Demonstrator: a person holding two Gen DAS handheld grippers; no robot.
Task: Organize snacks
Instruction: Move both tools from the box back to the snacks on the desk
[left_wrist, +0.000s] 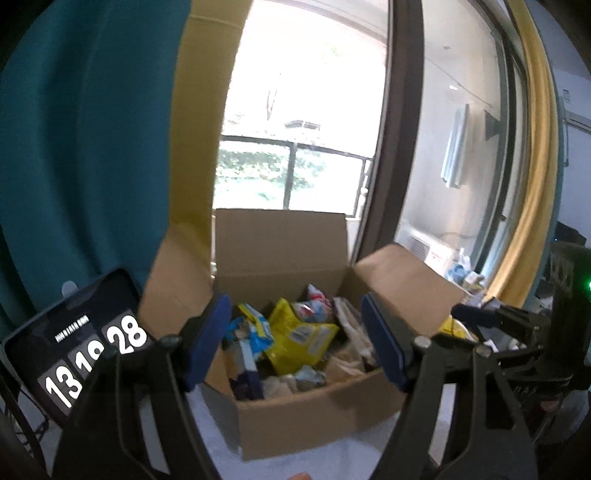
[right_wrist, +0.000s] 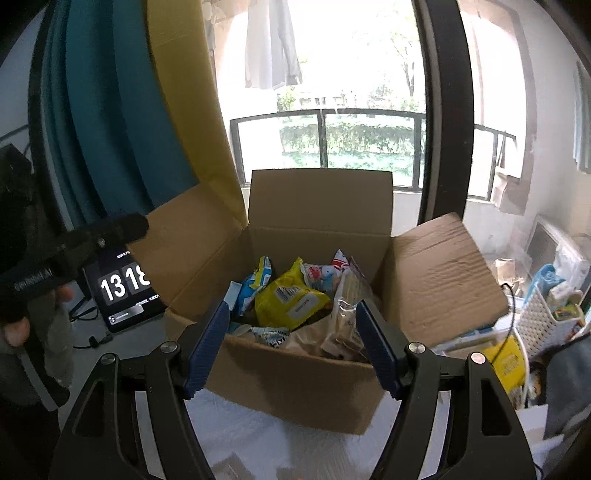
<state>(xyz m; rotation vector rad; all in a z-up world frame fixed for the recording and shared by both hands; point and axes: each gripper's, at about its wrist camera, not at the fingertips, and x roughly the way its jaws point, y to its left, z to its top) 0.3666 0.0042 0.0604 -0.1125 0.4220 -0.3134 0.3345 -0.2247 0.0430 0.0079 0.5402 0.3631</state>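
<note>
My left gripper (left_wrist: 295, 343) hangs with its blue pads spread and nothing between them; my right gripper (right_wrist: 291, 345) is the same, parted and empty. Both point at the open cardboard box (right_wrist: 295, 384), short of its near rim. Its four flaps stand outward, leaving the top clear. Inside, snack packets lie heaped, a yellow bag (right_wrist: 291, 299) on top. A clock tablet (left_wrist: 74, 354) stands left of the box.
</note>
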